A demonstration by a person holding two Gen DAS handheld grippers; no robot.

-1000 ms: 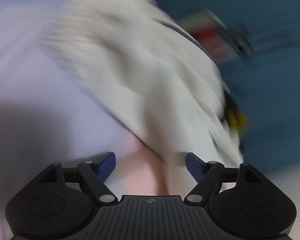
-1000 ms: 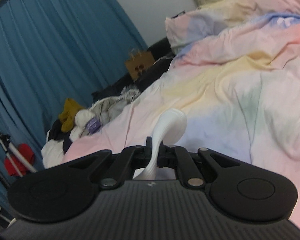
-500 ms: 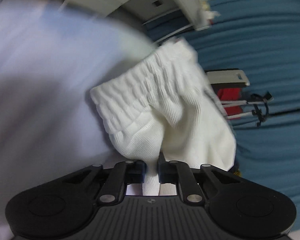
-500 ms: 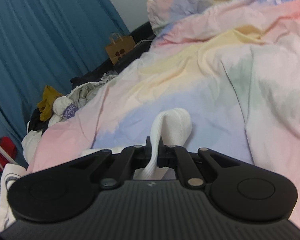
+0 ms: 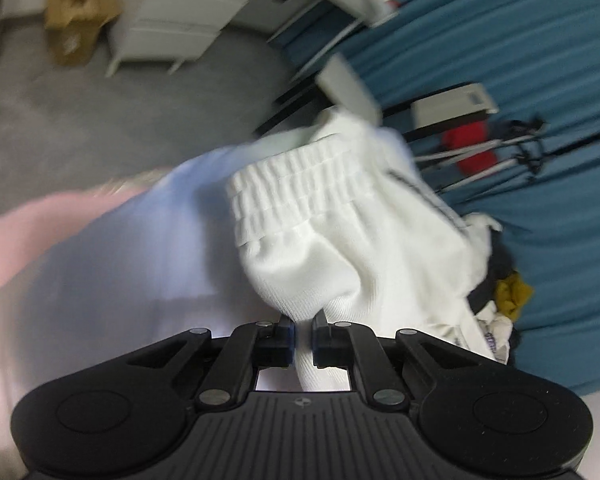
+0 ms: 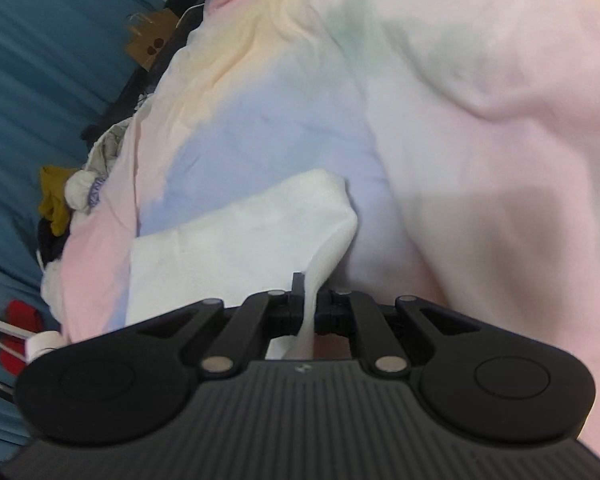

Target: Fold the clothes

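A white knit garment with a ribbed elastic waistband (image 5: pixel 340 216) hangs bunched in front of my left gripper (image 5: pixel 303 340), which is shut on a fold of it. In the right wrist view the same white garment (image 6: pixel 244 248) lies spread on the pastel bedspread (image 6: pixel 480 80). My right gripper (image 6: pixel 309 312) is shut on its edge, just above the bed.
A pile of other clothes (image 6: pixel 68 200) lies at the bed's left edge, also seen in the left wrist view (image 5: pixel 500 300). Blue curtains (image 5: pixel 540 60), a tripod with a red item (image 5: pixel 476 152), a white cabinet (image 5: pixel 188 12) and a paper bag (image 6: pixel 148 40) stand around the bed.
My left gripper closed on the white garment and lifted it, and its view swung toward the floor and curtains. My right gripper lowered toward the bed, and the garment now lies spread out.
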